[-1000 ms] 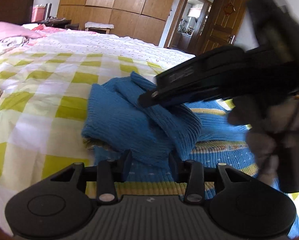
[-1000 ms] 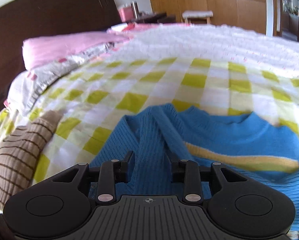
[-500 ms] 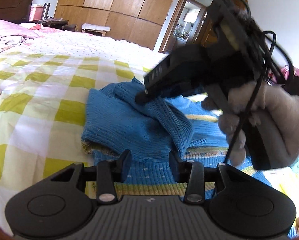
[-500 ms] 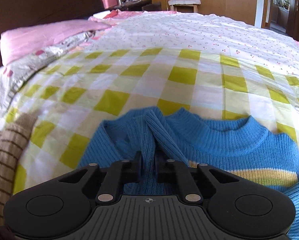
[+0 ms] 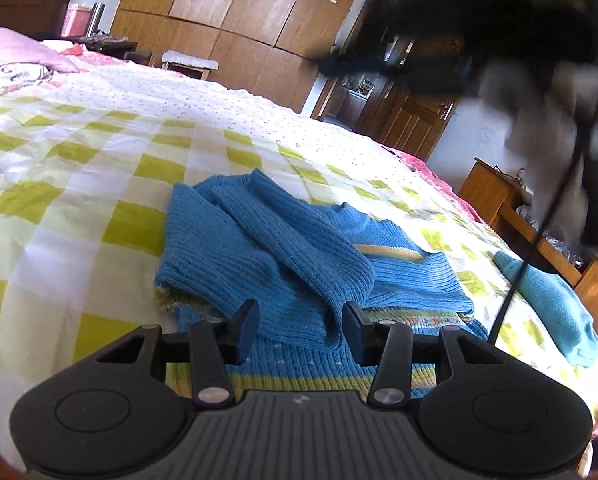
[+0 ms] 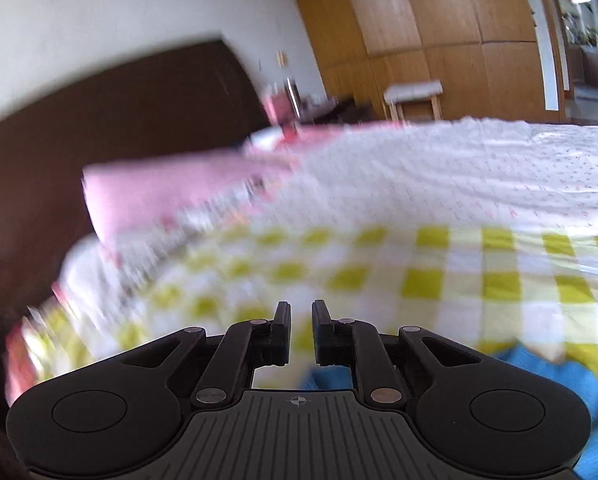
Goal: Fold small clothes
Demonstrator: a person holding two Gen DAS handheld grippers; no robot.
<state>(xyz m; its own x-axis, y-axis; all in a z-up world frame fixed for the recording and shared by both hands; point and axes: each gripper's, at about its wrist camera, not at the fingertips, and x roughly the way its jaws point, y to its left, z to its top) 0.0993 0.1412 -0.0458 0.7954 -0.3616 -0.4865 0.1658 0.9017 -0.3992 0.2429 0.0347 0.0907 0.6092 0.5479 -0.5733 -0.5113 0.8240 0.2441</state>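
Observation:
A small blue knitted sweater (image 5: 283, 248) with yellow stripes lies on the checked bedspread (image 5: 79, 184), both sleeves folded across its front. My left gripper (image 5: 299, 330) is open and empty, hovering just above the sweater's striped hem. My right gripper (image 6: 301, 334) is nearly closed with a narrow gap and holds nothing; it is raised above the bed, with only a corner of the sweater (image 6: 571, 380) below it. In the left wrist view the right gripper appears as a dark blur at the upper right (image 5: 479, 20).
A second light blue garment (image 5: 547, 304) lies on the bed to the right. A pink pillow (image 6: 171, 192) and dark headboard (image 6: 99, 128) are at the left. A wooden wardrobe (image 5: 239, 8), a stool (image 6: 413, 94) and a bedside cabinet (image 5: 499, 196) stand beyond the bed.
My right gripper closed on the sleeve, let it go and lifted quickly up and away from the sweater. The sleeve now lies folded across the front. My left gripper stayed open near the hem.

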